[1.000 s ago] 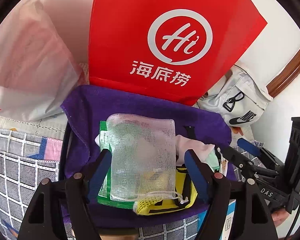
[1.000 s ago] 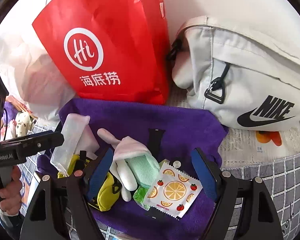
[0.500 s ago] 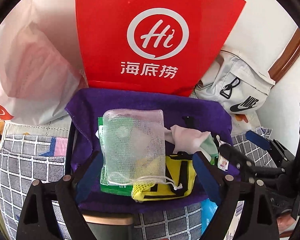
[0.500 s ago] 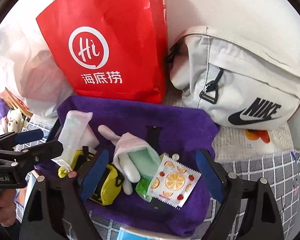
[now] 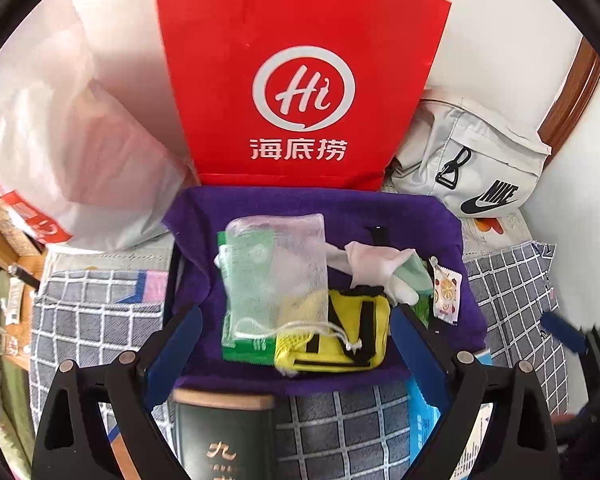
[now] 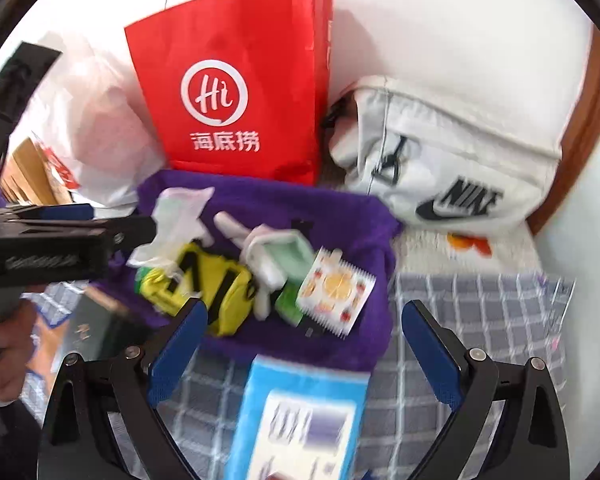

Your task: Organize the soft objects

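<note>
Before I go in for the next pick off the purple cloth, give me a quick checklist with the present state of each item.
1. Left gripper jaws empty: ok, still opening, nothing held.
2. Right gripper jaws empty: ok, wide open.
3. White mesh pouch free on top: ok, lies over the green packet and yellow pouch.
4. Orange-print sachet reachable: ok, uncovered.
5. Purple cloth flat: cannot tell, edges rumpled.
6. Right view sharp: not ok, blurred.

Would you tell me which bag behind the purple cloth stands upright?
The red paper bag with the Hi logo; the grey Nike bag beside it lies slumped.
</note>
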{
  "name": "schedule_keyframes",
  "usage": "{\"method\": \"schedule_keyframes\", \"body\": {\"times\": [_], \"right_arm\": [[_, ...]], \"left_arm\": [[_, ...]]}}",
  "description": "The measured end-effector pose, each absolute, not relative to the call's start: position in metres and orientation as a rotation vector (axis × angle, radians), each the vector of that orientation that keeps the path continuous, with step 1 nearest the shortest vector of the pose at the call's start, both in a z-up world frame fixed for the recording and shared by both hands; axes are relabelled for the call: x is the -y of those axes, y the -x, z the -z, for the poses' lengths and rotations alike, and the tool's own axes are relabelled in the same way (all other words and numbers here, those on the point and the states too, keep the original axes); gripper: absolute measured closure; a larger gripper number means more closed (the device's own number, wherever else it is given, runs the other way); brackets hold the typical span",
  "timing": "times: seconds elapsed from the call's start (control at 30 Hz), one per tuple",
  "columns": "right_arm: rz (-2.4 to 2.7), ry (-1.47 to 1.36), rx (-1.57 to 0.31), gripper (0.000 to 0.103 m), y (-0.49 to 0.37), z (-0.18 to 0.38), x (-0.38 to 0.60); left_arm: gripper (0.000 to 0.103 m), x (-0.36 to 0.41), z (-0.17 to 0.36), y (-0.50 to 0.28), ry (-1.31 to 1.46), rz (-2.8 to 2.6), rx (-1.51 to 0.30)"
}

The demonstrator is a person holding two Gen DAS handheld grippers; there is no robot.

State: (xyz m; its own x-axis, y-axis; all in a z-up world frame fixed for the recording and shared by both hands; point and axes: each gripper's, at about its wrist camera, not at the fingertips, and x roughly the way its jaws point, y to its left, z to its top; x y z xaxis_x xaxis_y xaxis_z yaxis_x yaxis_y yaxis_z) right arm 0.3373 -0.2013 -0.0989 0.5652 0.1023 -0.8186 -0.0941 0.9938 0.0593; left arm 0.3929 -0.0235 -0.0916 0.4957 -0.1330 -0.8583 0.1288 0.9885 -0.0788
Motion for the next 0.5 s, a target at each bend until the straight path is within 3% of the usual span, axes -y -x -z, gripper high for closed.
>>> {"method": "schedule_keyframes", "body": {"times": [0.33,0.5], "right_arm": [[-0.065,-0.02,-0.947,0.006,-0.269,0.078,0.211],[-0.058,-0.022,-0.913,0.001,-0.24,0.07,0.206]], "left_arm": [[0.008,0.005,0.082,-0.331,0.004,0.162,-1.042],[0.008,-0.006,0.091,-0.293,0.002,0.146,-1.065]]}}
